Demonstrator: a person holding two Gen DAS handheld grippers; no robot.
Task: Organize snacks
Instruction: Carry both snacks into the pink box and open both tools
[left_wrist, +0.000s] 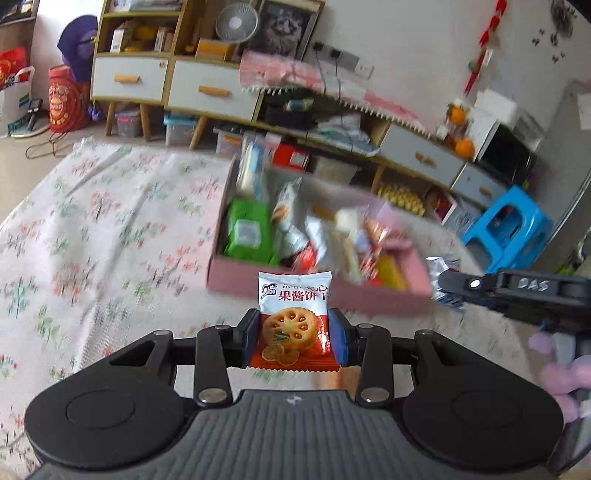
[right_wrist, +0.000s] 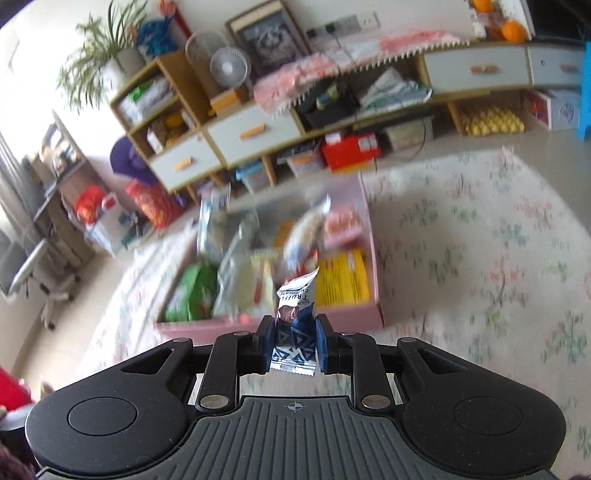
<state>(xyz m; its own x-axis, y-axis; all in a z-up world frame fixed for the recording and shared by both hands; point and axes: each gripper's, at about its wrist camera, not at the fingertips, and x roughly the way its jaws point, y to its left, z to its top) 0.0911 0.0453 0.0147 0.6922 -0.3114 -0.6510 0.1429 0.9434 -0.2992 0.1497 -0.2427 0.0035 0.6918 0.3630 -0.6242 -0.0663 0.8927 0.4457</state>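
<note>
A biscuit packet (left_wrist: 293, 317), white above and red below, stands upright between the pads of the left gripper (left_wrist: 293, 334), which clamp its sides. A small silver and blue truffle packet (right_wrist: 295, 325) is pinched the same way in the right gripper (right_wrist: 294, 343). Just beyond both lies a pink box (left_wrist: 354, 295) crowded with snack bags, resting on a flowered cloth (left_wrist: 110, 221). Low cabinets (left_wrist: 207, 88) line the wall behind.
</note>
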